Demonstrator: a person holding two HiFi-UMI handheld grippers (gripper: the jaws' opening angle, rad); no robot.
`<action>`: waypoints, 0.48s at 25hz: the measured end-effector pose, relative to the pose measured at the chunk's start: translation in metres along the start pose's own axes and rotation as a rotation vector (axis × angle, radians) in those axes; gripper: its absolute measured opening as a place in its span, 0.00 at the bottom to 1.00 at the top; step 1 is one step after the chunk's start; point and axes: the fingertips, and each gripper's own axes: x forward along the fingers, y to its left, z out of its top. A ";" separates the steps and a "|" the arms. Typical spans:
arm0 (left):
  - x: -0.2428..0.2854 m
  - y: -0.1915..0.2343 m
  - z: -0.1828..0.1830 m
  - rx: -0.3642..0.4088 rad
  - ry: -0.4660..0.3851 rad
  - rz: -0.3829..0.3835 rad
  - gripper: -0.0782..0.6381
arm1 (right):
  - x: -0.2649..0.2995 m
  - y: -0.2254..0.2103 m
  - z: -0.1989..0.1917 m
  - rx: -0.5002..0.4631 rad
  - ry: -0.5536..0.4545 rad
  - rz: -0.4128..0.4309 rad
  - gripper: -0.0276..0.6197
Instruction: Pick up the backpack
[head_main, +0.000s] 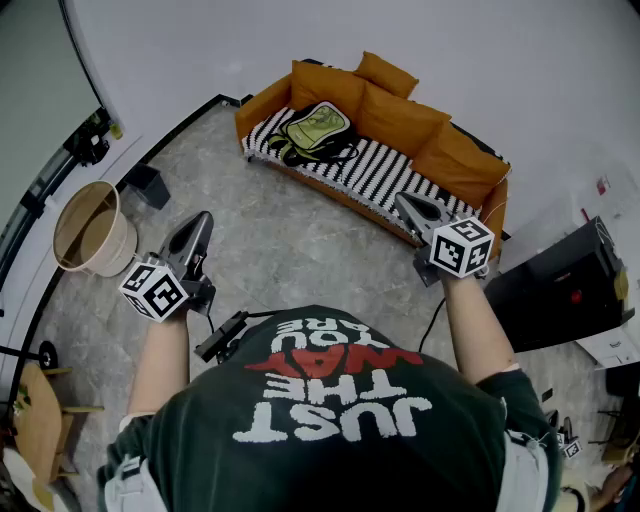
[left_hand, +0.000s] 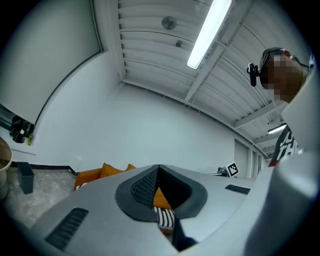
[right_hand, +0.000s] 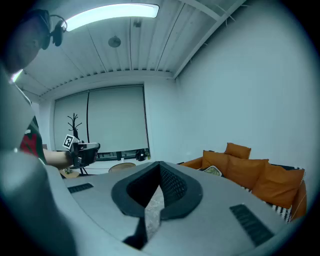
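A green and black backpack (head_main: 318, 130) lies on the striped seat of an orange sofa (head_main: 400, 122) by the far wall. Both grippers are held out over the floor, well short of it. My left gripper (head_main: 203, 222) points toward the sofa's left end, its jaws meeting at the tips with nothing in them. My right gripper (head_main: 403, 201) is near the sofa's right part, jaws also together and empty. The right gripper view (right_hand: 160, 165) shows the backpack (right_hand: 214, 171) small on the sofa. In the left gripper view (left_hand: 159, 169) only orange cushions (left_hand: 102, 171) show.
A round beige bin (head_main: 92, 232) stands at the left near a small dark box (head_main: 148, 185) by the wall. A black cabinet (head_main: 560, 290) sits right of the sofa. A wooden chair (head_main: 35, 420) is at the lower left. Grey marbled floor (head_main: 290, 260) lies before the sofa.
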 end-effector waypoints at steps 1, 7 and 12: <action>0.003 -0.004 -0.002 0.001 0.001 -0.003 0.12 | -0.002 -0.001 0.000 -0.009 0.003 0.000 0.09; 0.022 -0.024 -0.016 -0.003 -0.001 -0.006 0.12 | -0.013 -0.018 -0.003 -0.035 0.014 -0.004 0.09; 0.043 -0.038 -0.027 0.000 0.007 -0.021 0.12 | -0.020 -0.033 -0.003 -0.031 0.016 0.002 0.09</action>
